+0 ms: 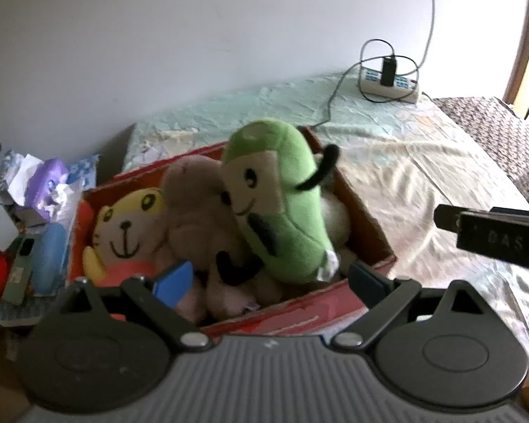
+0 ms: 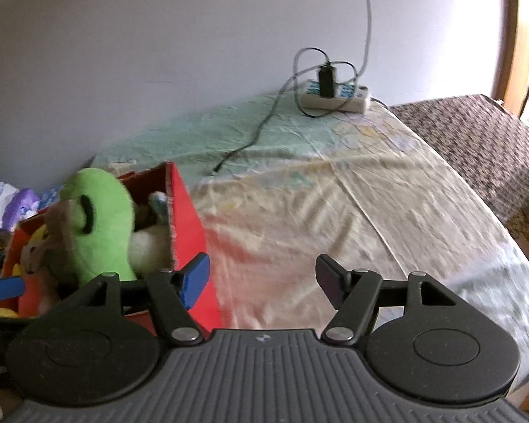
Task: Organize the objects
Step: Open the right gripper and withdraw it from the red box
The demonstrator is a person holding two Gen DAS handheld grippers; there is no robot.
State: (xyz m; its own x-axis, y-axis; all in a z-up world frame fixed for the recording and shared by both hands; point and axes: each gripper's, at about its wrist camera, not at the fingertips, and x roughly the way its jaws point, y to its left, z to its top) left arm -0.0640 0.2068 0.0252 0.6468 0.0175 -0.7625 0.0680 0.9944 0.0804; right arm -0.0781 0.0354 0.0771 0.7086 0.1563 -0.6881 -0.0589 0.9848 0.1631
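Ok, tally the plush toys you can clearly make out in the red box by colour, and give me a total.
Green plush toy: 1
Yellow plush toy: 1
Brown plush toy: 1
White plush toy: 1, mostly hidden
Total: 4 in the red box; more may lie underneath.

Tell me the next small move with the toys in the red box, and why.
Probably press the green plush down with the left hand-held gripper. It stands upright, well above the rim of the red box, leaning on the brown plush, and both hand-held grippers are open and empty.
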